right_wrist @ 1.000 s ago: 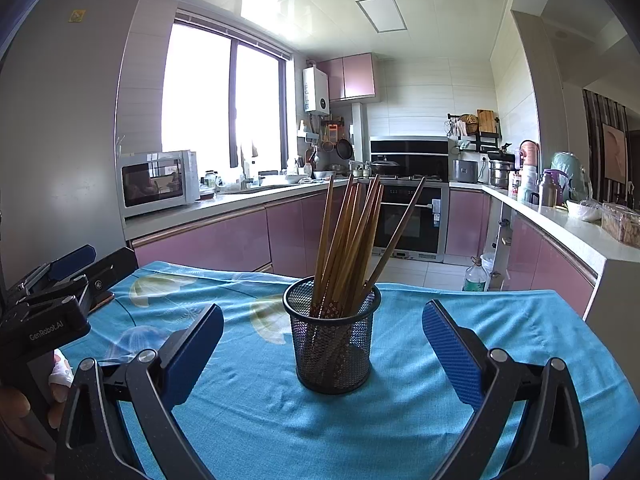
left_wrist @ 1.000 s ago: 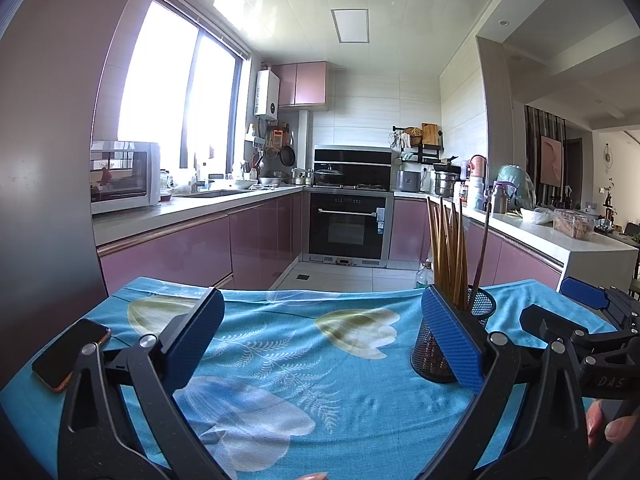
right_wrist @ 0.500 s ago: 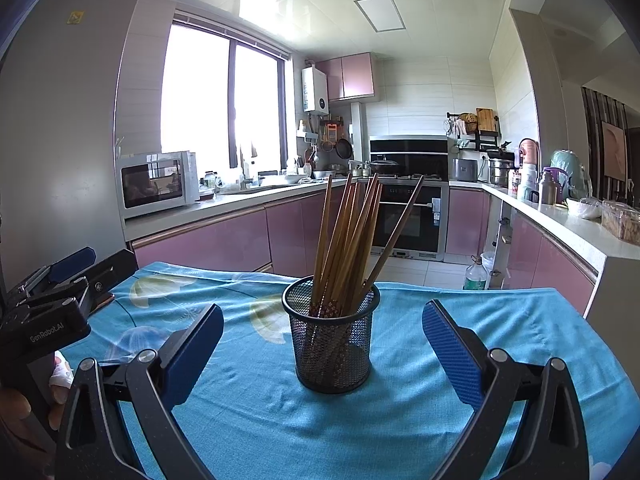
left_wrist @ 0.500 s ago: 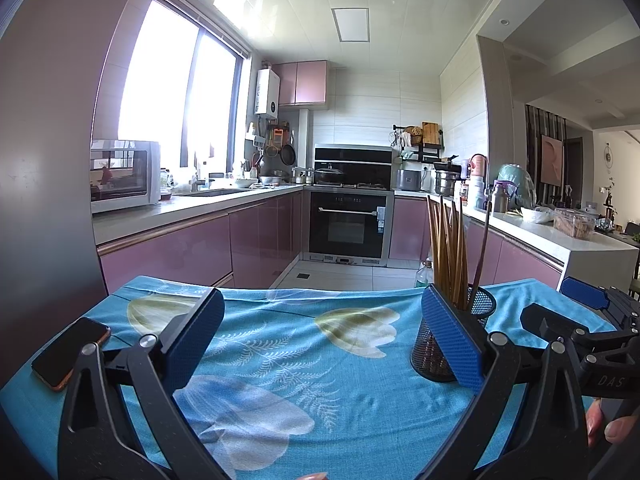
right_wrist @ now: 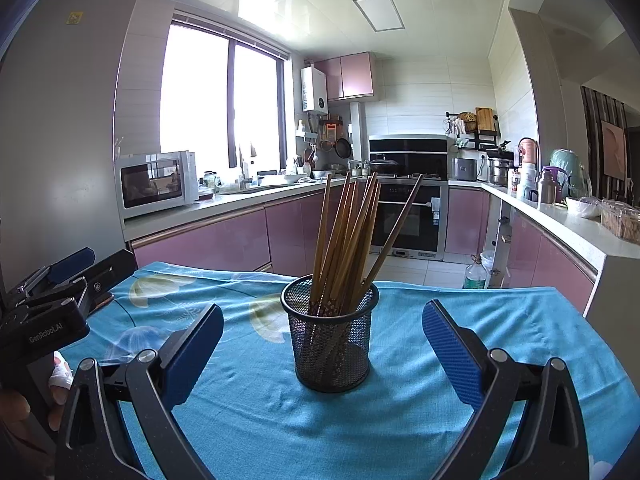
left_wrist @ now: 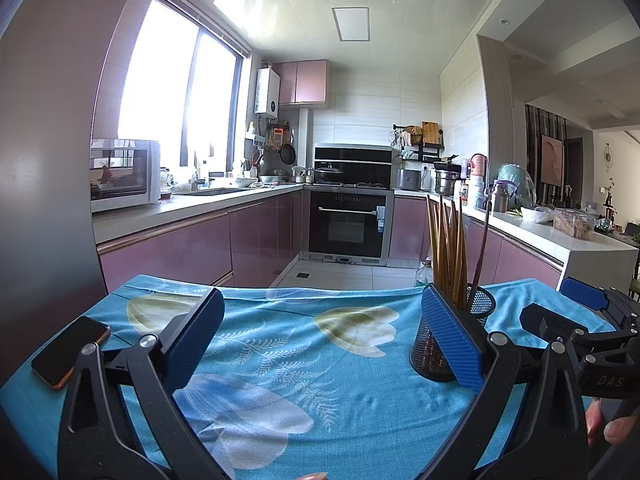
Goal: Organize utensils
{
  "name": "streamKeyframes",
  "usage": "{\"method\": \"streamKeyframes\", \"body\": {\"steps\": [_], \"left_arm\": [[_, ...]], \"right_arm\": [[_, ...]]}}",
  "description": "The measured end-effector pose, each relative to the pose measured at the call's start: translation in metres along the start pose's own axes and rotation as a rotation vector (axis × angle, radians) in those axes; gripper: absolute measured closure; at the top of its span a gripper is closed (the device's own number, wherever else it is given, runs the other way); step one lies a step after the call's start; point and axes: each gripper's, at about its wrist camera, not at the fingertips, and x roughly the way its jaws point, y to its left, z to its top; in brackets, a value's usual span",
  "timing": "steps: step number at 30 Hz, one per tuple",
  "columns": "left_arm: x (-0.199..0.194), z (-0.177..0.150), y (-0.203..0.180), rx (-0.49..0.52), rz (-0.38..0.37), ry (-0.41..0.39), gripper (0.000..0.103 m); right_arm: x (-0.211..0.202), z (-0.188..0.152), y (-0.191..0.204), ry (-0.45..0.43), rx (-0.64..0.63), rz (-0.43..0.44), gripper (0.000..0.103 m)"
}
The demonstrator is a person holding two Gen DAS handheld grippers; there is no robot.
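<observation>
In the left wrist view, the left gripper [left_wrist: 322, 336] fills the lower part of the frame. Its two blue pads are spread wide apart and nothing is between them; they touch nothing. Under them lies the blue tablecloth [left_wrist: 304, 356] with a pale flower print. The mesh holder [left_wrist: 440, 340] stands on the cloth at the lower right of centre, partly hidden behind the right pad [left_wrist: 450, 340], and the wooden chopsticks [left_wrist: 446, 256] rise upright out of it. One darker stick leans to the right side of the holder. A phone [left_wrist: 70, 350] lies flat at the lower left edge of the cloth. At the right edge the right gripper [left_wrist: 584, 320] comes into the frame, and fingertips of a hand [left_wrist: 610, 424] show in the lower right corner.

In the right wrist view, the right gripper [right_wrist: 322, 336] is also wide open, empty, and pointing level over the table. The mesh holder [right_wrist: 331, 338] stands in the centre of the frame, between the two pads but farther away, not touched by them. The chopsticks [right_wrist: 346, 236] fan out upward from it. At the left edge the left gripper [right_wrist: 52, 292] is seen from the side, and the hand [right_wrist: 40, 396] holding it shows in the lower left, one finger wrapped in white.
</observation>
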Motion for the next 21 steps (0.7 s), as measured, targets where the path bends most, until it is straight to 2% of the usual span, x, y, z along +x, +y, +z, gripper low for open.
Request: {"method": "streamKeyframes", "body": {"steps": [21], "left_arm": [[0.0003, -0.0002, 0.0, -0.001, -0.002, 0.003, 0.006]], "right_arm": [[-0.0004, 0.0001, -0.0008, -0.002, 0.002, -0.001, 0.007]]}}
